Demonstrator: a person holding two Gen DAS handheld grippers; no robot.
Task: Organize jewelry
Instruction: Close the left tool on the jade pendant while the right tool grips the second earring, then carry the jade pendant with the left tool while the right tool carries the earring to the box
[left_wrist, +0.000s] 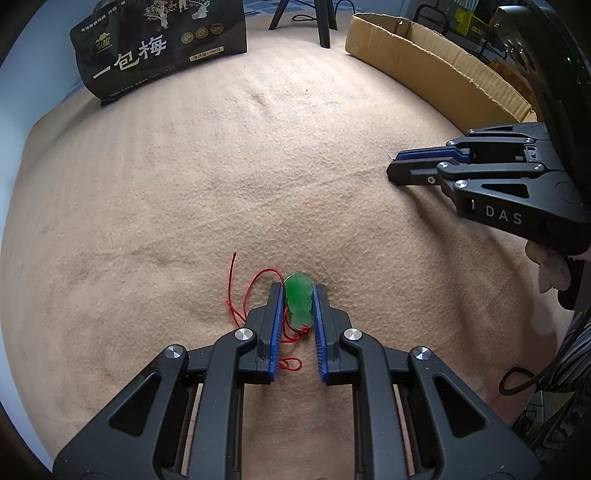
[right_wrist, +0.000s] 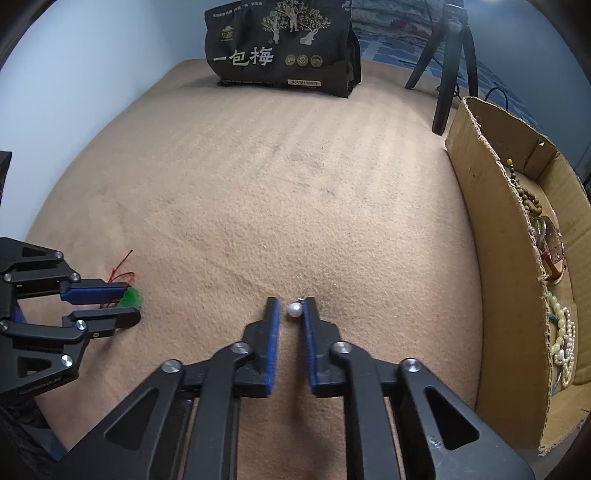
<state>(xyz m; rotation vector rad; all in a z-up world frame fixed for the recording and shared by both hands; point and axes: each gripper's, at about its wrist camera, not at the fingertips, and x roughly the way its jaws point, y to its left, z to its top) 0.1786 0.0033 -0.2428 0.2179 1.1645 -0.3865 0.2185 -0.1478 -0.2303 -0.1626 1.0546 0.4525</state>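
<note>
left claw (left_wrist: 298, 295) is closed down around the green pendant (left_wrist: 298, 301), its blue pads (left_wrist: 277, 325) against the stone's two sides, low on the blanket (left_wrist: 258, 166) at about 6 o'clock in the left wrist view. the stone looks small, light, hard and glossy, so it could squirt out of a pinch and might chip; the flat flanks, where the pads sit now, seem the best hold. its red cord (left_wrist: 236, 291) is thin and limp, looped loose at 7 o'clock, partly under the left finger, and may drag or snag when lifted.

right claw (right_wrist: 291, 306) is nearly shut with a white pearl bead (right_wrist: 294, 309) at its tips; the bead touches the right pad, while contact on the left pad cannot be told. round, smooth and tiny, it would likely roll or pop free, so a centred squeeze across its middle looks safest.

open blanket runs wide ahead of both claws. a black bag (right_wrist: 284, 48) stands far off at 12 o'clock, tripod legs (right_wrist: 448, 74) at 1 o'clock. the cardboard box (right_wrist: 491, 236) at 3 o'clock, just beside the right claw, already holds beads and bracelets; its raised torn wall must be cleared.
</note>
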